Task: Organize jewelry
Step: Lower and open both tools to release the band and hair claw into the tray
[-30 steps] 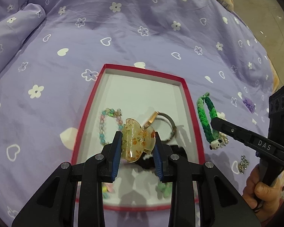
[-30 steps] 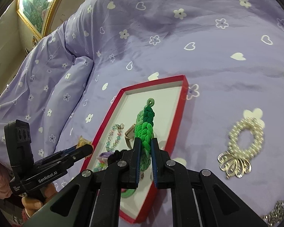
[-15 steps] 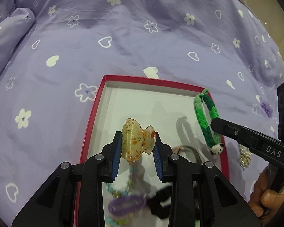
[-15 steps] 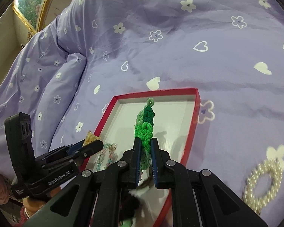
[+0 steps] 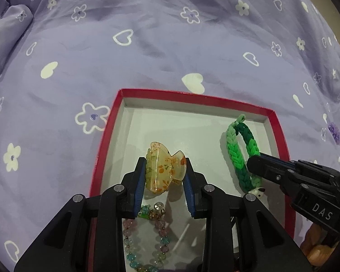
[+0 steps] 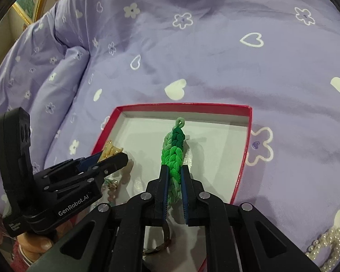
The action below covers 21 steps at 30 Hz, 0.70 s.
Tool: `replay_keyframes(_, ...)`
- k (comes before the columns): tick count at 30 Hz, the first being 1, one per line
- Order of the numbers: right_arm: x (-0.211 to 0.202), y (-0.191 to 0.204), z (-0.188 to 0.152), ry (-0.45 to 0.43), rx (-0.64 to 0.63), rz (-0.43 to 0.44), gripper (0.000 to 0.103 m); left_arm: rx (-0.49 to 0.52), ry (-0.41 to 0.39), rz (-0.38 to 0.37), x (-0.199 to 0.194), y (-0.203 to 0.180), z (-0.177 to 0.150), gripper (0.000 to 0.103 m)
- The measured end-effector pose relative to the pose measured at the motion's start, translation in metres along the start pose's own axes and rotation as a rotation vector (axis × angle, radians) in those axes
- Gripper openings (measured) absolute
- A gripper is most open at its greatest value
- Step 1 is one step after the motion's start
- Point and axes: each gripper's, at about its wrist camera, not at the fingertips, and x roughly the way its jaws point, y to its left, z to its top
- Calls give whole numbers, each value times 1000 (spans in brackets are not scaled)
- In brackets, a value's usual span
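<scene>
A red-rimmed white tray (image 5: 215,100) lies on the purple bedspread; it also shows in the right wrist view (image 6: 242,158). My left gripper (image 5: 165,176) is shut on an amber flowered hair claw (image 5: 164,170) and holds it over the tray's middle. My right gripper (image 6: 174,190) is shut on a green braided bracelet (image 6: 173,154), which hangs over the tray's right side; in the left wrist view the bracelet (image 5: 234,156) ends in a small panda charm. A pastel bead bracelet (image 5: 145,238) lies in the tray under my left gripper.
A pearl hair tie (image 6: 328,247) lies on the bedspread right of the tray. A metal ring (image 6: 163,242) lies in the tray beneath my right gripper. A small purple flower piece (image 5: 335,132) sits on the cover at far right. A folded pillow edge (image 6: 63,72) rises at left.
Both grippers have moved forward over the tray, toward its far end, each still holding its piece. The green bracelet has moved from outside the right rim to inside the tray.
</scene>
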Motion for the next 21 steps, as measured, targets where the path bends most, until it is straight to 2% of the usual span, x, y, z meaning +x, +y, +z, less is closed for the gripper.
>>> replay_keyframes(7,0,1,1,13,-24,-14,11,0,7,-15,5,1,1,29)
replay_keyframes(14,0,2,1,18,-35,-19,12,16,4,6,7,-2,1,29)
replay_keyframes(19,-2,0,0,14,-21,-7,14,10,6,9,6,0,1,32)
replay_keyframes(21,-3,-1,0,11,-13,-4,19,7,6,13,6,1,1,33)
